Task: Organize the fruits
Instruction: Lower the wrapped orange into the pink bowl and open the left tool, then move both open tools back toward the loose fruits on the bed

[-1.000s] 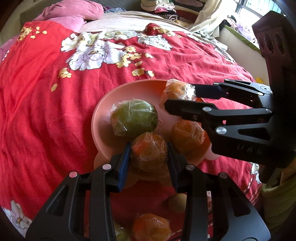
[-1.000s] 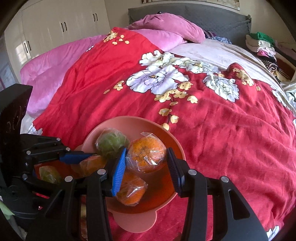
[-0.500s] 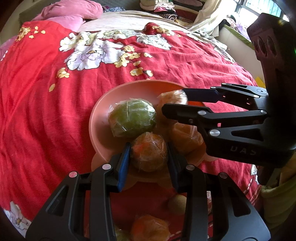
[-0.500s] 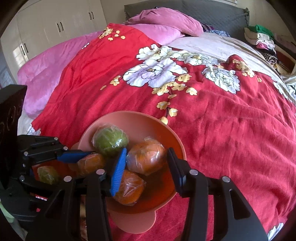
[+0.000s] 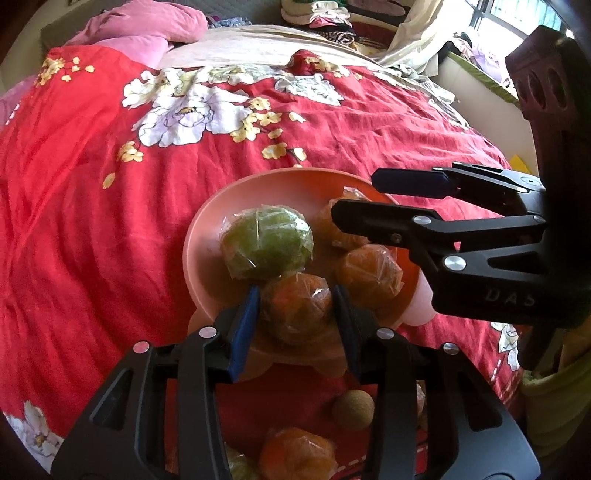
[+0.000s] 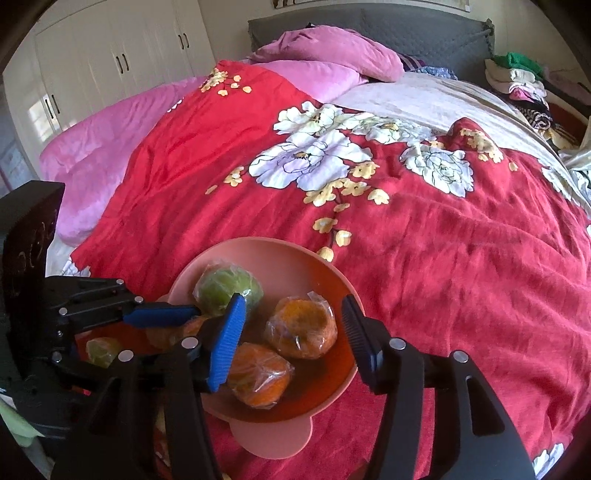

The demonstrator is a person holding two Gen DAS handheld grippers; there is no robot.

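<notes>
On the bed (image 6: pixel 461 258), toward its foot edge and well apart from the headboard (image 6: pixel 369 26): a pink bowl (image 6: pixel 280 247) on the red flowered quilt (image 5: pixel 92 221).

In the bowl, four wrapped fruits: a green fruit (image 5: pixel 266 247) at the back left, a far orange (image 6: pixel 301 328) on the side toward the bed's right edge, a middle orange (image 6: pixel 258 380) just beside it, a rim orange (image 5: pixel 295 310) at the wall nearest the foot edge. All close together; green fruit touching the rim orange.

Left gripper (image 5: pixel 295 291): reaching down over the near rim, narrow gap, jaws easing open, blue pads (image 5: pixel 247 317) against the wrap of the rim orange on both sides.

Right gripper (image 6: pixel 293 301): coming in from the right, jaws spreading, about half open. Far orange between them, resting on the bowl's floor, a clear gap to each pad. Not gripped.

Outside the bowl, on the quilt by the foot edge below the left gripper: a small brown fruit (image 5: pixel 352 410), a loose orange (image 5: pixel 295 458), a second green fruit (image 6: pixel 103 350).

Farther up the bed: pink pillows (image 6: pixel 332 59) by the headboard, folded clothes (image 6: pixel 517 77) at the right corner. White wardrobe (image 6: pixel 110 55) beyond the left edge.
</notes>
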